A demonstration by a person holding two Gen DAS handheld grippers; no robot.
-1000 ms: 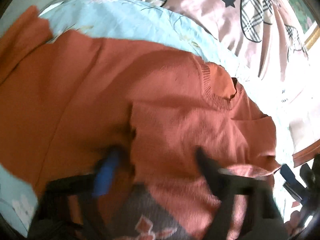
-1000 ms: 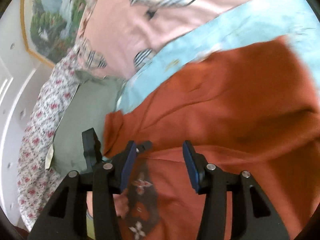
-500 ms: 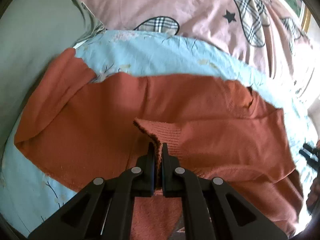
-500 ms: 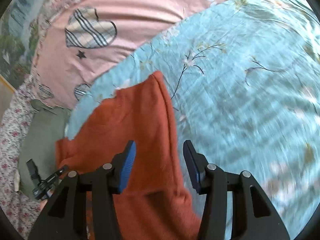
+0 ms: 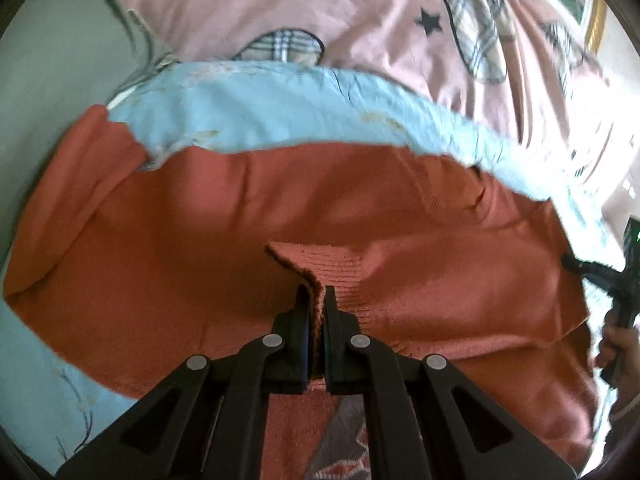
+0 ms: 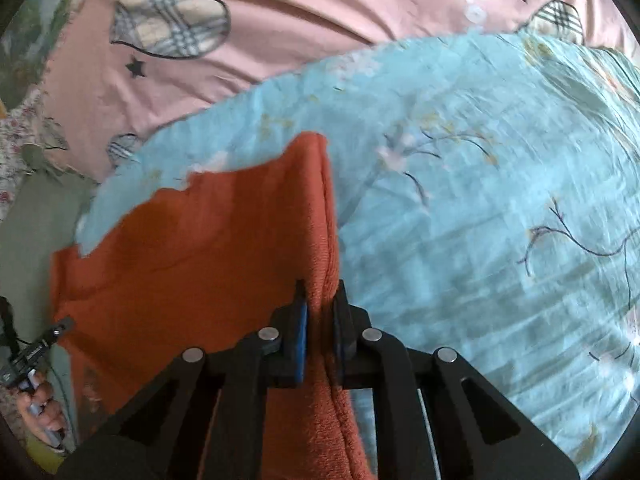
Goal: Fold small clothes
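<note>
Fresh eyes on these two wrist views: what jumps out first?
The rust-orange sweater spread across the light blue floral sheet. The left gripper pinches its ribbed cuff at centre; the right gripper clamps its side edge. Behind lies a pink quilt with plaid hearts.

Rust-orange sweater [image 5: 248, 216]; pale blue floral sheet [image 6: 480, 208]; pink plaid-heart quilt [image 5: 360, 16].

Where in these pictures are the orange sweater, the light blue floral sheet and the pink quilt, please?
orange sweater [image 5: 224, 216]: left wrist view, flat back panel.
light blue floral sheet [image 6: 480, 208]: right wrist view, bare stretch beside the sweater.
pink quilt [image 5: 372, 8]: left wrist view, plain area near the star.
</note>
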